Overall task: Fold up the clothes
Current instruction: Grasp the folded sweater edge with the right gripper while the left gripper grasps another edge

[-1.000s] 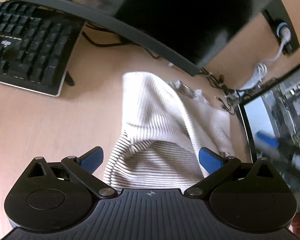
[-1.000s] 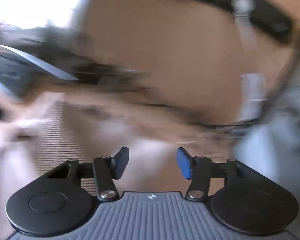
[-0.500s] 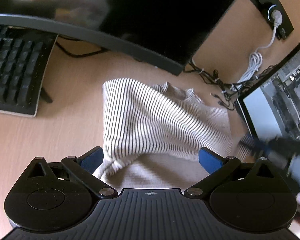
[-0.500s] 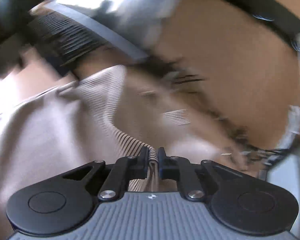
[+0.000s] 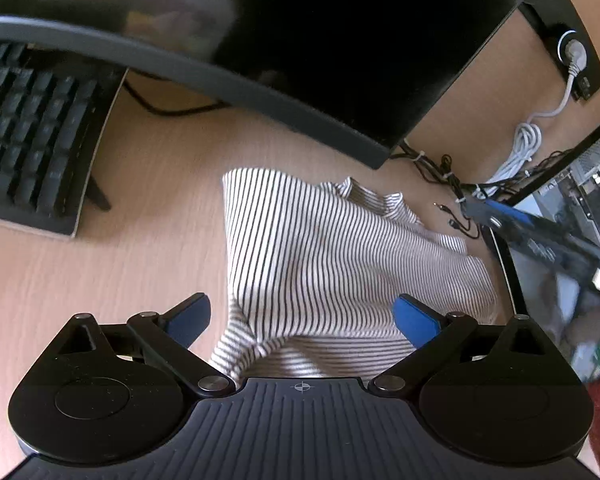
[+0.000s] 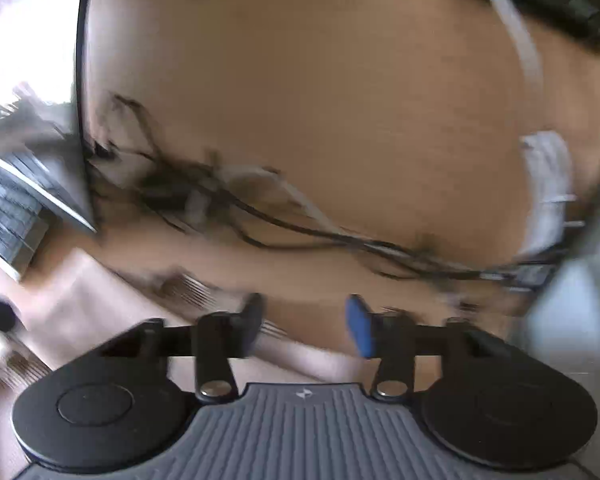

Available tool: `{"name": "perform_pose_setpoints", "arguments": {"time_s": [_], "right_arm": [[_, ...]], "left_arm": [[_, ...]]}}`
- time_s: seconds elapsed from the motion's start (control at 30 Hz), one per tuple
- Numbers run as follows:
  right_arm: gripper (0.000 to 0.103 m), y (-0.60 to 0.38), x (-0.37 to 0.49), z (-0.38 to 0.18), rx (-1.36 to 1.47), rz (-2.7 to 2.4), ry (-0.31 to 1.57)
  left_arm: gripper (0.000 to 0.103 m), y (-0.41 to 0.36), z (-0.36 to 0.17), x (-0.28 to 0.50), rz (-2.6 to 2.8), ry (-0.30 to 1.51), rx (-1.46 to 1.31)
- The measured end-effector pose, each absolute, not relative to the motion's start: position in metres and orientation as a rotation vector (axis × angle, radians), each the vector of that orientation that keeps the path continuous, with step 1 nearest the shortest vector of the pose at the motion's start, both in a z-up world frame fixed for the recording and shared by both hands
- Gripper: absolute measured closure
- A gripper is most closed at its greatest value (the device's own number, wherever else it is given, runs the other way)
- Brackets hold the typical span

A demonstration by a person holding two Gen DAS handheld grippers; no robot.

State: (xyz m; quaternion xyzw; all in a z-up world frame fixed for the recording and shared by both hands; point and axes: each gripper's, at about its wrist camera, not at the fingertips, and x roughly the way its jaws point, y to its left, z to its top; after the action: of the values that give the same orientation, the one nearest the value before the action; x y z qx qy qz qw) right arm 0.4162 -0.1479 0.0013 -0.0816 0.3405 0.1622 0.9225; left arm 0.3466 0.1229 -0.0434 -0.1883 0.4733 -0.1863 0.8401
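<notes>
A cream striped knit top (image 5: 340,264) lies folded over on the wooden desk (image 5: 152,200), its collar toward the monitor. My left gripper (image 5: 302,316) hovers open just above the top's near edge, blue fingertips spread wide on either side, nothing between them. In the left wrist view the right gripper (image 5: 540,240) shows as a blurred blue and black shape at the top's right side. The right wrist view is motion-blurred: my right gripper (image 6: 304,324) is open and empty, with the striped top (image 6: 100,304) low on the left and under its fingers.
A black keyboard (image 5: 32,132) lies at the left and a large dark monitor (image 5: 300,40) stands behind the top. Tangled black and white cables (image 5: 460,184) lie at the back right, seen also as blurred cables (image 6: 260,208). Open computer hardware (image 5: 580,184) stands at the far right.
The right gripper, shut on the top's edge half a second ago, has let go and swung toward the cables. The top's upper layer now lies folded flat, striped side up.
</notes>
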Motion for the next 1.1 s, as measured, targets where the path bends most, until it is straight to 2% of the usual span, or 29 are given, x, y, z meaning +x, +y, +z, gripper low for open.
{"name": "perform_pose_setpoints", "arguments": {"time_s": [0.13, 0.17, 0.2, 0.27, 0.33, 0.37, 0.43, 0.8, 0.93, 1.1], "right_arm": [[0.055, -0.133, 0.447, -0.025, -0.068, 0.360, 0.788], [0.058, -0.129, 0.455, -0.032, -0.043, 0.367, 0.811], [0.065, -0.125, 0.463, -0.039, -0.018, 0.373, 0.833], [0.071, -0.118, 0.478, -0.052, 0.033, 0.386, 0.876], [0.082, -0.113, 0.482, -0.059, 0.017, 0.387, 0.879], [0.097, -0.111, 0.480, -0.060, -0.004, 0.385, 0.869], [0.097, -0.111, 0.471, -0.054, -0.004, 0.394, 0.857], [0.098, -0.135, 0.284, 0.036, 0.110, 0.432, 0.745], [0.098, -0.135, 0.238, 0.033, 0.144, 0.340, 0.757], [0.097, -0.136, 0.180, 0.029, 0.186, 0.224, 0.769]], "left_arm": [[0.001, 0.130, -0.040, 0.335, -0.373, 0.994, -0.445], [0.001, 0.134, -0.038, 0.330, -0.367, 0.990, -0.453], [0.001, 0.139, -0.036, 0.326, -0.360, 0.986, -0.458], [0.000, 0.151, -0.033, 0.318, -0.345, 0.980, -0.471], [0.000, 0.162, -0.033, 0.313, -0.332, 0.979, -0.497], [0.000, 0.169, -0.034, 0.312, -0.331, 0.981, -0.517], [0.000, 0.180, -0.034, 0.312, -0.346, 0.984, -0.557], [0.000, 0.212, -0.013, 0.337, -0.538, 0.931, -0.617], [0.000, 0.196, -0.009, 0.347, -0.664, 0.941, -0.567], [0.000, 0.165, -0.025, 0.337, -0.776, 1.052, -0.419]]}}
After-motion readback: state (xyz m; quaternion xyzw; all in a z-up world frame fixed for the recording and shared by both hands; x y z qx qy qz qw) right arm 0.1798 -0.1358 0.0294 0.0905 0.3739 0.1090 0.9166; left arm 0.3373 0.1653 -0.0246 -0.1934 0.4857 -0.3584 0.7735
